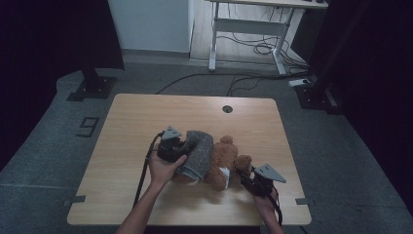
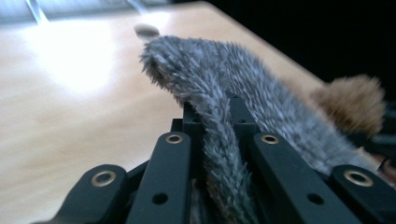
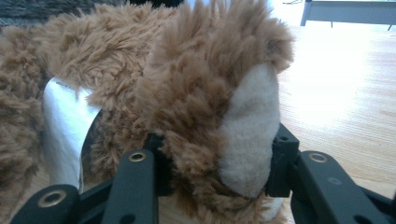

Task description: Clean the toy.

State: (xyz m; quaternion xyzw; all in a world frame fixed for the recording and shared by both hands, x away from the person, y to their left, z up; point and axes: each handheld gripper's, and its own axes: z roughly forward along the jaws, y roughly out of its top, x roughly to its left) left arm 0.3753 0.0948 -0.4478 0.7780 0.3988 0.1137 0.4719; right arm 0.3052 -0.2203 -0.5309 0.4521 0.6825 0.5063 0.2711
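A brown teddy bear [image 1: 230,165] lies on the wooden table [image 1: 141,122], right of middle. A grey fuzzy cloth [image 1: 200,152] is draped over its left part. My left gripper [image 1: 187,144] is shut on an edge of this cloth; in the left gripper view the grey cloth [image 2: 224,84] runs pinched between the black jaws of the left gripper [image 2: 215,116], with brown fur [image 2: 355,102] behind. My right gripper [image 1: 244,178] is at the bear's near right side. In the right gripper view the right gripper [image 3: 217,156] is shut on a bear paw [image 3: 247,126] with a cream pad. A white tag [image 3: 65,130] hangs beside it.
A round cable hole [image 1: 227,108] sits near the table's far edge. Bare tabletop stretches to the left and far side. Beyond the table stand a white desk frame [image 1: 248,24], floor cables [image 1: 243,78] and a black stand base [image 1: 92,87].
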